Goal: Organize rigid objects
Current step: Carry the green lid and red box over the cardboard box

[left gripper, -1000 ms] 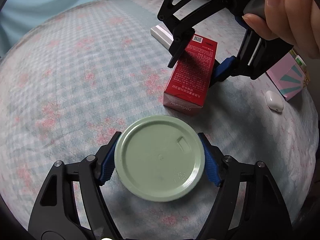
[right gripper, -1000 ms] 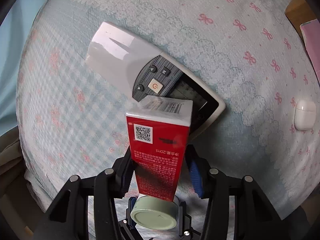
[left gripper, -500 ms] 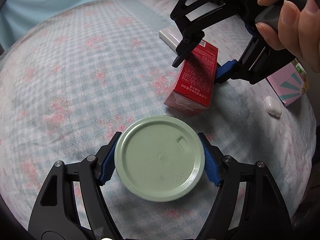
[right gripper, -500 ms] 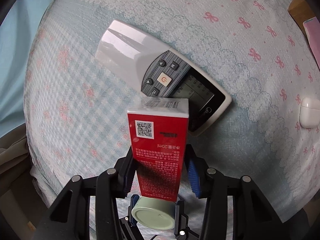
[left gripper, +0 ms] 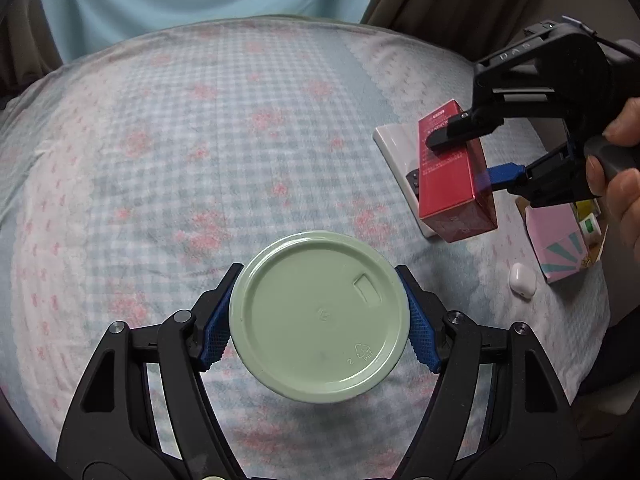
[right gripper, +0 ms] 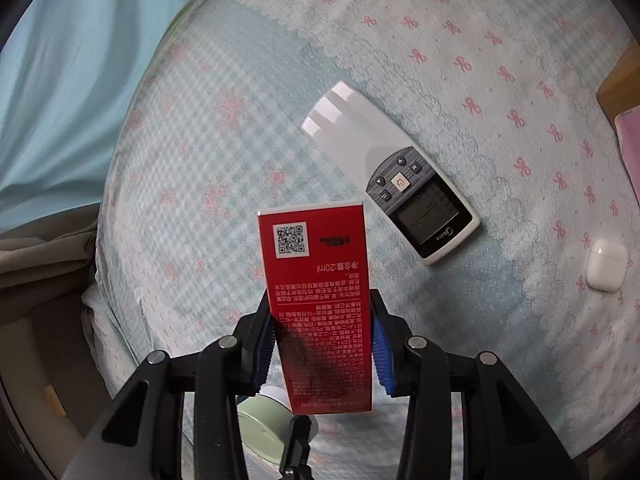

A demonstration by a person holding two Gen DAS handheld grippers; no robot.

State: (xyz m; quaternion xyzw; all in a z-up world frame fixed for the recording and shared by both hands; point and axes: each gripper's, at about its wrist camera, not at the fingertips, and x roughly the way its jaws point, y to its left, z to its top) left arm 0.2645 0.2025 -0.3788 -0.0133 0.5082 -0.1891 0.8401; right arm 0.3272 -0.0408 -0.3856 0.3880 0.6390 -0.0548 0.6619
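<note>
Tongs both grip cargo: left gripper (left gripper: 320, 320) clamps a round pale-green plastic jar (left gripper: 320, 316), right gripper (right gripper: 322, 344) a red rectangular carton (right gripper: 320, 304) (seemingly lifted for sorting).

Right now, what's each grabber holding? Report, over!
Left gripper shut on green jar. Right gripper shut on red box, lifted. Remote and earbud case on bed below.

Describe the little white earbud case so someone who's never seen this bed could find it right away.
Start at the checked bedspread with pink bows, then find the white remote control. The earbud case lies apart from it, toward the pink box. It is the only small, rounded, plain white thing there, without buttons or screen.
</note>
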